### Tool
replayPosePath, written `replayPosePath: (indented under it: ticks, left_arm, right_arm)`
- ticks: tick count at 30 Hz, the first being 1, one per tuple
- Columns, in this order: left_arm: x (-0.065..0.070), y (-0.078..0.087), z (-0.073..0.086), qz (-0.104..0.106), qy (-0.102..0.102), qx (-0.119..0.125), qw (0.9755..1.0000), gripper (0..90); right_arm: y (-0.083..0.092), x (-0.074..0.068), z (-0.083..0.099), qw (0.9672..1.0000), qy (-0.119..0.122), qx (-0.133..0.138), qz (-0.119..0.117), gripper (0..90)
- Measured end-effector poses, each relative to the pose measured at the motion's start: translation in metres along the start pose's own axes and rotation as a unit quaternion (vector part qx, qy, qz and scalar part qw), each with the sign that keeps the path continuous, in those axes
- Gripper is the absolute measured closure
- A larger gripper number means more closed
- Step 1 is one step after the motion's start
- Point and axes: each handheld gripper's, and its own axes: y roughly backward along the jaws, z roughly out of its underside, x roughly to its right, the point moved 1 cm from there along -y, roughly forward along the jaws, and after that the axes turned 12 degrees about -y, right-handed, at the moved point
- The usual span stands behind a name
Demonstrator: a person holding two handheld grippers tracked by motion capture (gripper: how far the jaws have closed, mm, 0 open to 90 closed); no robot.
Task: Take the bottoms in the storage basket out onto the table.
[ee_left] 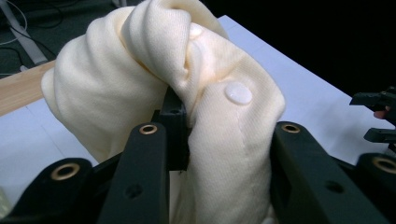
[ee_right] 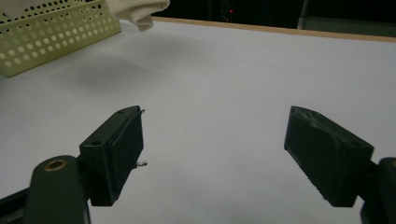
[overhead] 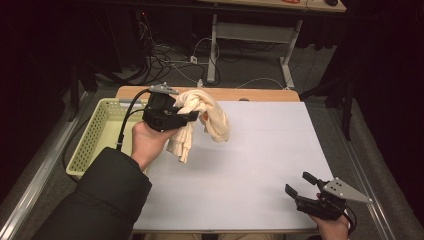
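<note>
**Cloth held up in the left gripper, beside the basket**

Cloth of cream colour (overhead: 202,117) hangs in the air over the left part of the table (overhead: 250,165), and the left gripper (overhead: 189,116) grips it. In the left gripper view the black jaws stand on both sides of a thick bunch of the fabric (ee_left: 187,93) and press into it, so this claw is closed on the cloth at a middle width. The fabric is knitted, folded into rolls, and two small round white buttons (ee_left: 238,93) are on it. One end of the cloth drops down beside the person's left hand (overhead: 147,142), the other end hangs to the right of the gripper. No part of it touches the white table surface.

Just to the left of the gripper stands a pale yellow basket (overhead: 92,135) with many small holes in its walls. It sits at the left edge of the table.

The right gripper (overhead: 298,184) is low at the near right corner of the table, well apart from the cloth. Its jaws are spread wide, with nothing between them.
</note>
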Motion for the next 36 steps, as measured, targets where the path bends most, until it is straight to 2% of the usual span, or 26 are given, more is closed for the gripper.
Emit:
replayPosePath:
  ticks: [5, 20, 30, 36]
  left_arm:
    - [0.004, -0.008, 0.002, 0.001, -0.004, 0.001, 1.0, 66.4]
    - [0.007, -0.032, 0.011, 0.007, -0.001, -0.02, 0.9998, 66.2]
    - [0.007, -0.045, 0.018, 0.01, 0.004, -0.033, 0.9994, 66.0]
    - [0.008, -0.049, 0.02, 0.01, 0.003, -0.032, 0.9994, 65.9]
  right_arm:
    - [0.0, 0.0, 0.0, 1.0, 0.0, 0.0, 0.0, 20.2]
    - [0.0, 0.0, 0.0, 1.0, -0.001, 0.001, -0.002, 20.1]
    - [0.0, 0.0, 0.0, 1.0, -0.001, 0.001, -0.003, 20.1]
    - [0.0, 0.0, 0.0, 1.0, -0.001, 0.001, -0.003, 20.1]
